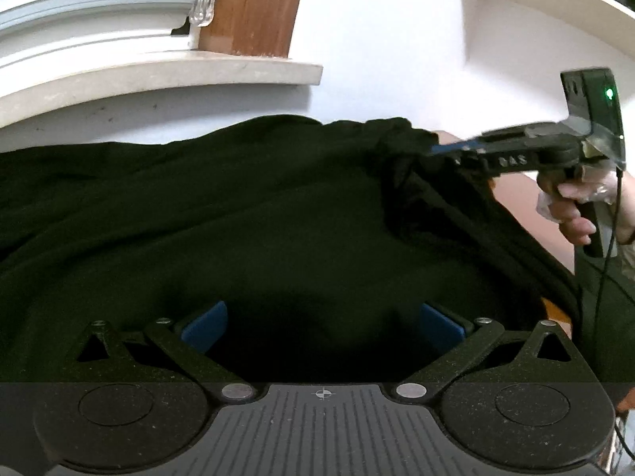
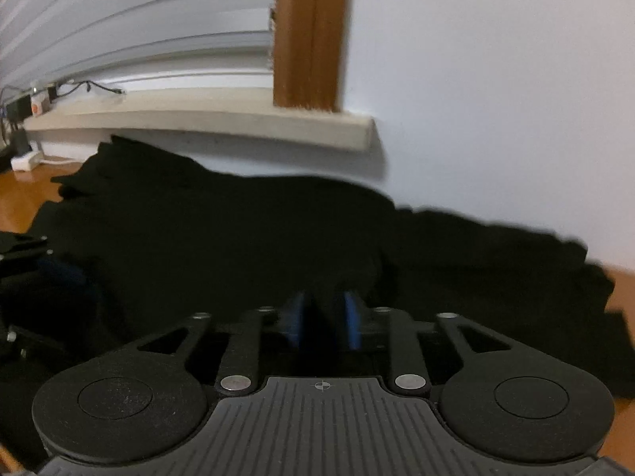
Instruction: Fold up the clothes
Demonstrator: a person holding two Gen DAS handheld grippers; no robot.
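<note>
Left wrist view: a black garment (image 1: 246, 214) lies spread across nearly the whole frame, its far edge against a white wall (image 1: 381, 47).
Left gripper: the left gripper (image 1: 323, 323) hangs low over the dark cloth with its blue pads (image 1: 206, 327) spread wide; nothing is pinched between them, so it is released.
Right gripper, seen from the left: the right gripper (image 1: 438, 148) reaches in from the right edge, its tip at a bunched, raised fold of the garment near the upper right; a green light glows on its body.
Hand: a hand (image 1: 575, 210) wraps the handle below that gripper, a thin cable trailing down beside it.
Background: a pale window ledge (image 1: 166, 75) runs along the wall at upper left, with a brown wooden post (image 1: 258, 4) standing on it.

Right wrist view: the garment (image 2: 222, 230) sprawls over an orange-brown wooden desk (image 2: 16, 194), reaching from the left side to the right edge, blurred along its far border.
Right gripper: the right gripper (image 2: 324, 321) shows its blue pads (image 2: 351, 323) parted by a narrow gap with dark cloth lying in that gap; whether the pads press on it cannot be told.
Background: the ledge (image 2: 222, 119) carries cables and small devices at far left, and the wooden post (image 2: 309, 35) rises from it against the white wall (image 2: 496, 99).
</note>
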